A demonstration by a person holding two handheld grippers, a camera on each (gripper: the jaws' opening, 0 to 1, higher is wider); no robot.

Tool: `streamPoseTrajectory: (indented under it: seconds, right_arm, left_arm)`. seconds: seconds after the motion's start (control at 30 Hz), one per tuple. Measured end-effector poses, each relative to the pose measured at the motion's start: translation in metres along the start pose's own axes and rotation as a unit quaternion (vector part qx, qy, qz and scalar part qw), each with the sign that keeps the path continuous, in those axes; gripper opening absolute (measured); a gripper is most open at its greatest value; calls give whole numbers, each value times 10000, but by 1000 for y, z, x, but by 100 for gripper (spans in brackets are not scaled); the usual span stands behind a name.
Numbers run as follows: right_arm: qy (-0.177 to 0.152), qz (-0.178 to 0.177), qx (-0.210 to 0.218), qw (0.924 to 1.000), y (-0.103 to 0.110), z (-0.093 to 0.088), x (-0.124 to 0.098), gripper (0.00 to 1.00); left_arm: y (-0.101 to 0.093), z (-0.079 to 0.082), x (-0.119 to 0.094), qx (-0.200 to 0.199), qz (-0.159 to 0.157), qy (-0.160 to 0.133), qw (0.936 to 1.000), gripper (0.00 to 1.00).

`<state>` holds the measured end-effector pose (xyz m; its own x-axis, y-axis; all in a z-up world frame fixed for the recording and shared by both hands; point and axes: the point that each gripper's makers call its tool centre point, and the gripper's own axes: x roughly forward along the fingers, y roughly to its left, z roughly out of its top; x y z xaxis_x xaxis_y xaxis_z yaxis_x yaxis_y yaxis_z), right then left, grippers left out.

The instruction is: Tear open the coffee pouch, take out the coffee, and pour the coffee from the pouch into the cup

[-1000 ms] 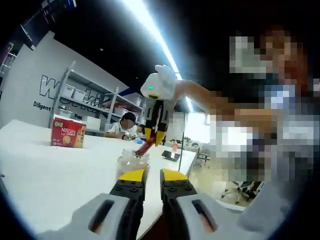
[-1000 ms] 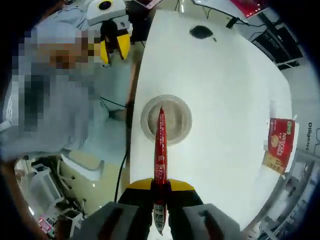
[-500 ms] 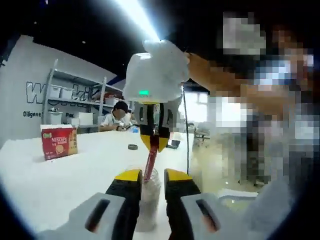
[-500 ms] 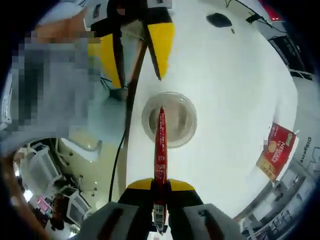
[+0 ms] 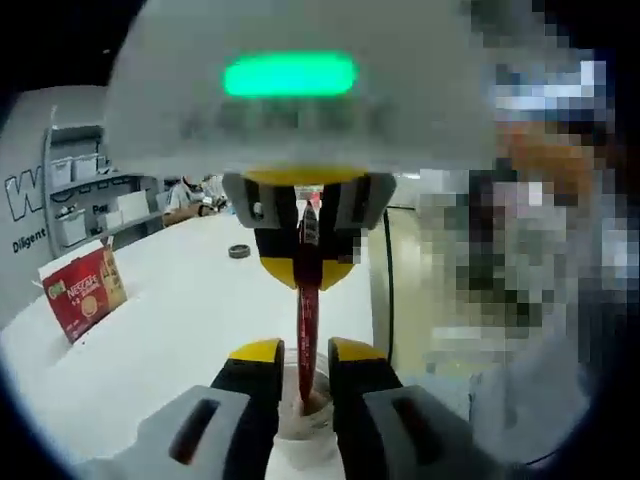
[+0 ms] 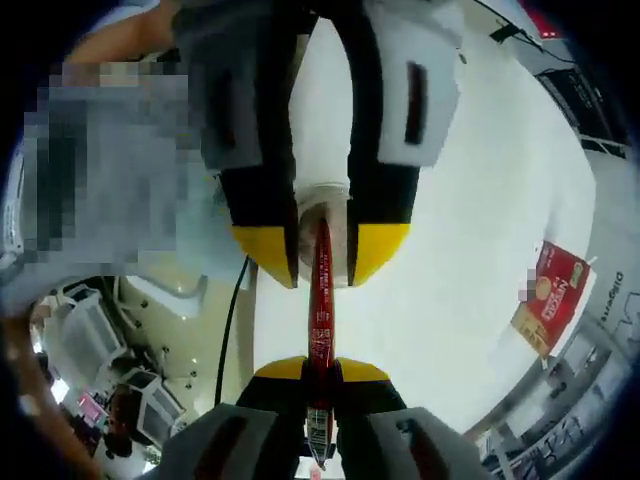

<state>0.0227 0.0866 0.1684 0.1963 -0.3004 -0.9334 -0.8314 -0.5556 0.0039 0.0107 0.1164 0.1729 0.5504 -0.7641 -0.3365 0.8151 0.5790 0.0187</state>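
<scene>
— So where is the pouch point(image 6: 320, 300)?
— Pinched upright in the right tool point(image 6: 320, 372), its lower end over the cup point(image 5: 300, 425) on the surface point(image 5: 180, 330).
— And the left tool point(image 5: 297, 352)?
— Jaws apart, flanking the free end.
— How should it handle?
— Probably light, thin, slick foil. I'd grip near the tip to tear.

A plain white table point(image 5: 180, 330) is carrying everything here. The glass cup point(image 5: 300, 425) is sitting near its edge, with a red Nescafe box point(image 5: 82, 292) standing well off from the cup, and a small dark ring point(image 5: 238, 251) lying beyond it.
</scene>
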Motion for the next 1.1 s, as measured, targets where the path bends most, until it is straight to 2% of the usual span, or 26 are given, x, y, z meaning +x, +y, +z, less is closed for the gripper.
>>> streamPoseTrajectory:
  seconds: [0.07, 0.1, 0.17, 0.4, 0.8, 1.1]
  right_arm:
    - [8, 6, 2, 10000, 0, 0, 0, 10]
    - [72, 42, 45, 10000, -2, -6, 4, 10]
    - [41, 54, 60, 10000, -4, -9, 6, 10]
    - [-118, 82, 54, 9999, -5, -7, 5, 10]
    - [-247, 57, 4, 9997, -6, 2, 0, 10]
    - [-327, 5, 15, 9995, -5, 1, -3, 10]
  left_arm:
    - [-1, 1, 3, -8, -34, 28, 10000, 19]
    - [0, 5, 2, 73, -82, -46, 9999, 19]
    - [3, 7, 0, -64, -111, -2, 9999, 18]
    - [-1, 3, 0, 223, -254, 16, 9994, 17]
    - [6, 1, 8, 249, -204, -4, 9995, 13]
    - [6, 3, 15, 422, -136, -80, 9990, 5]
